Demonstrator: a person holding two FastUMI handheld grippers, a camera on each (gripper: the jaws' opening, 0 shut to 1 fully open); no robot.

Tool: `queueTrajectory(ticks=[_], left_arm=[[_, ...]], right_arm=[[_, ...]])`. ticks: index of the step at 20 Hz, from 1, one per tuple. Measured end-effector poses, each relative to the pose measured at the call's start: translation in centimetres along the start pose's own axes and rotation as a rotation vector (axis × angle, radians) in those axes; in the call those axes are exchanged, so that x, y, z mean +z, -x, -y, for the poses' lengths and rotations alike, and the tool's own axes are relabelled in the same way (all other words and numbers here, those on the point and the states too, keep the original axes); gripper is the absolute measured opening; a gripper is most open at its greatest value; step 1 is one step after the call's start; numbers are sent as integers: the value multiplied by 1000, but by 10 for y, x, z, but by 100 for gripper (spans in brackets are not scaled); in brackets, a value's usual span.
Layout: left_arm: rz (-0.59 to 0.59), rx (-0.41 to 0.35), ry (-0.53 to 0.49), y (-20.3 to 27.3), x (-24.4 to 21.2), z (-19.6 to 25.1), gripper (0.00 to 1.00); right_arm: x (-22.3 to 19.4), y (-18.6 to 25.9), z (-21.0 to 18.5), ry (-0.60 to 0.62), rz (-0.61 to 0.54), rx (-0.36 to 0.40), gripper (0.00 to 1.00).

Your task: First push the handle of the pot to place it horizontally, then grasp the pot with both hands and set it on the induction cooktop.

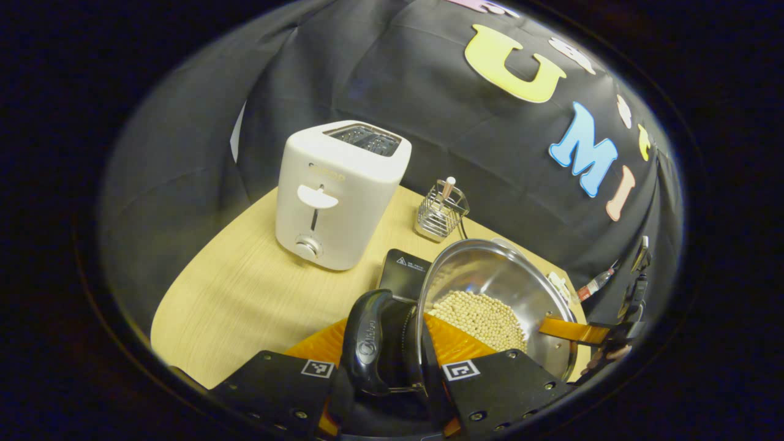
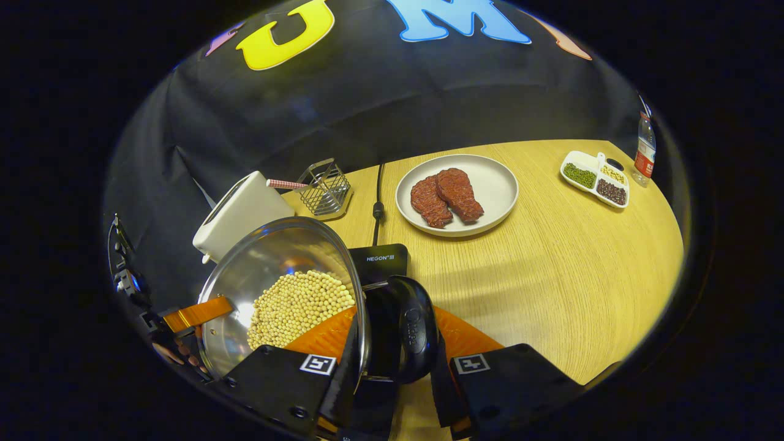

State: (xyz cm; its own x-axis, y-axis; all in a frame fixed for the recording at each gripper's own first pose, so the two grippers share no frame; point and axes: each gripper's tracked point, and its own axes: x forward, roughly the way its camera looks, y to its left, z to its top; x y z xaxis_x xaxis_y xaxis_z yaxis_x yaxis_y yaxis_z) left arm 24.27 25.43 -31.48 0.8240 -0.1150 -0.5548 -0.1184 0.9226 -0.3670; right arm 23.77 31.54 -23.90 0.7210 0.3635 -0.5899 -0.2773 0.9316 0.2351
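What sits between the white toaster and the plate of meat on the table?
In the right gripper view, a wire basket holding a striped stick sits between the toaster and the plate, with a black cord beside it.

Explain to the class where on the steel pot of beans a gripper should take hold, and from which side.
Grip the pot by its black side handles, one gripper from each side. The handles stick out past the rim, so fingers can close around them; the steel wall is smooth and curved. Both grippers already straddle one each.
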Motion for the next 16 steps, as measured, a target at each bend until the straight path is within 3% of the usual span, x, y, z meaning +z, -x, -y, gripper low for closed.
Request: queueTrajectory(ticks=[1,2,3,4,6,7,10,11,13,15,16], left_arm=[[-3,-1,-2,0,-1,0,45],[-11,1,-4,0,-1,-1,54],[-30,6,0,1,-4,-1,50],[-41,11,4,0,-5,-1,55],[-57,15,9,2,-6,-3,50],[-65,19,7,4,-6,-3,46],[-92,52,-25,7,-8,-4,53],[-84,85,-57,11,-4,-8,59],[-54,135,-100,23,11,-8,70],[-51,141,-104,37,20,3,82],[-40,159,-108,47,26,8,82]], right_arm=[[0,0,0,-2,-3,0,52],[0,1,0,-6,-7,0,55],[0,0,-1,-9,-10,0,55],[-1,1,-1,-12,-16,0,55],[-4,2,0,-16,-35,-3,53],[-5,3,0,-16,-44,-1,58],[5,13,5,3,-33,7,57],[13,19,11,16,-14,1,68],[25,33,16,35,11,24,100],[39,52,23,50,46,48,100],[47,64,30,52,75,47,99]])
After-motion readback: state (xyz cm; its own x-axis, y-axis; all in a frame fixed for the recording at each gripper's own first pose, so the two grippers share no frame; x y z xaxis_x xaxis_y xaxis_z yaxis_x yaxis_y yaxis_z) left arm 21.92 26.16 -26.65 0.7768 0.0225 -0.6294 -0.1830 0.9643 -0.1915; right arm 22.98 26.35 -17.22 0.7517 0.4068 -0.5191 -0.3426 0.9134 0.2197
